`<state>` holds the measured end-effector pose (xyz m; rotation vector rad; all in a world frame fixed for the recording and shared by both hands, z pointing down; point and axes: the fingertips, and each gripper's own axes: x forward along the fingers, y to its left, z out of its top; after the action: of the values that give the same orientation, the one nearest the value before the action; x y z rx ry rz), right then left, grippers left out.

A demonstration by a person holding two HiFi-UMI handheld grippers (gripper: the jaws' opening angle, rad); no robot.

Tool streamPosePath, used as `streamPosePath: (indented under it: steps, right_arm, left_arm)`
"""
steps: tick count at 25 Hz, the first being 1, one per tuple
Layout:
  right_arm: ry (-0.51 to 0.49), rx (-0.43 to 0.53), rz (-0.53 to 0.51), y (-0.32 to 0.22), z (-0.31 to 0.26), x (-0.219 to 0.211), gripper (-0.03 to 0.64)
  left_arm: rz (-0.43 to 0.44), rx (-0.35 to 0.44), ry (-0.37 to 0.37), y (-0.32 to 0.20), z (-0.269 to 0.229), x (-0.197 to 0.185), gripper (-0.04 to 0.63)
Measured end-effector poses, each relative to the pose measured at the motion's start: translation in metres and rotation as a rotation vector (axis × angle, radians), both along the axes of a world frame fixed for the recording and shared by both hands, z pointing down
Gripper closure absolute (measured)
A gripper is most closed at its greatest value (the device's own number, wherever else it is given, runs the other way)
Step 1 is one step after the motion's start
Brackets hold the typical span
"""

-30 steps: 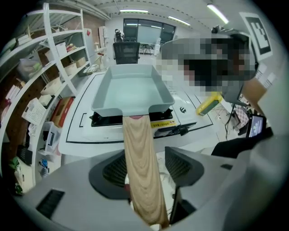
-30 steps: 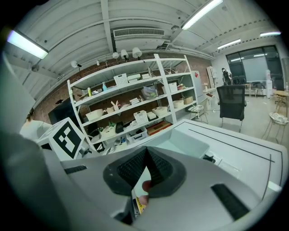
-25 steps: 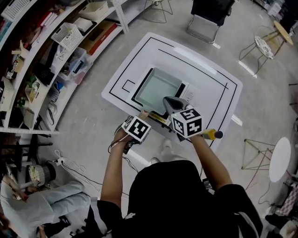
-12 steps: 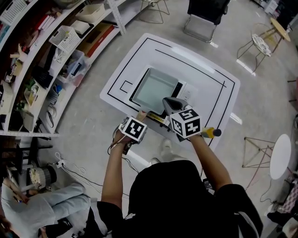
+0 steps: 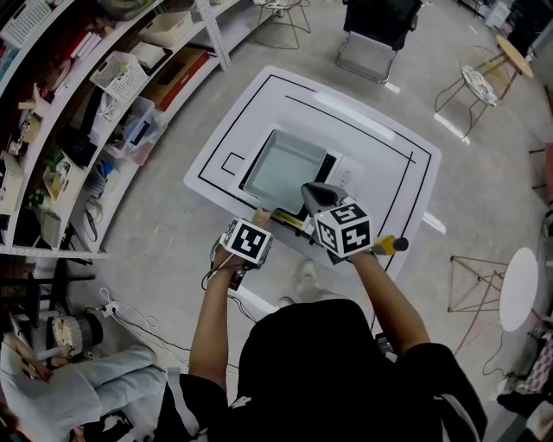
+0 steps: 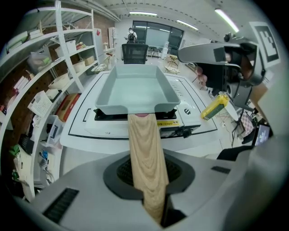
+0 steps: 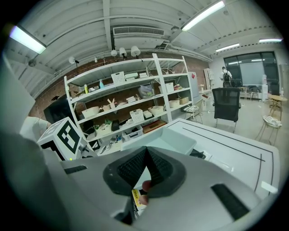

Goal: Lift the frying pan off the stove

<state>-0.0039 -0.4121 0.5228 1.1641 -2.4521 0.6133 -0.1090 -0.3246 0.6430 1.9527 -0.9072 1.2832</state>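
Note:
The frying pan (image 5: 289, 168) is square and pale grey-green, and it sits on the stove (image 5: 342, 172) in the middle of the white table. Its wooden handle (image 6: 145, 149) points toward me. My left gripper (image 6: 150, 180) has just been closing with that handle between its jaws, and it is now shut on it at the table's near edge (image 5: 257, 223). My right gripper (image 5: 316, 192) hovers over the pan's near right corner. It is shut with nothing held, and its pads meet in the right gripper view (image 7: 145, 155).
A yellow-handled object (image 5: 390, 245) lies at the table's near right edge. Shelving (image 5: 78, 104) full of baskets and boxes lines the left side. A black chair (image 5: 380, 26) stands beyond the table, and a person (image 5: 78, 384) sits on the floor at lower left.
Both grippers stay where they were. Only the head view has drifted slightly.

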Motion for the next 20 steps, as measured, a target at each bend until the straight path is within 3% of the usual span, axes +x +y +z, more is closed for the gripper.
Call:
streamPosePath:
  steps: [3,9,20]
  right_arm:
    - [0.005,0.005,0.007,0.001,-0.002,0.001,0.615]
    - [0.011,0.021,0.009,0.007,-0.009,-0.004,0.615]
    - [0.021,0.090,-0.013,0.040,-0.038,-0.019,0.615]
  left_arm:
    - [-0.003,0.048,-0.028,-0.005,-0.011,-0.007,0.523]
    - [-0.098,0.096,0.083,-0.004,-0.025,-0.003,0.523]
    - [-0.261,0.254,0.149,0.016,-0.082,-0.031,0.523]
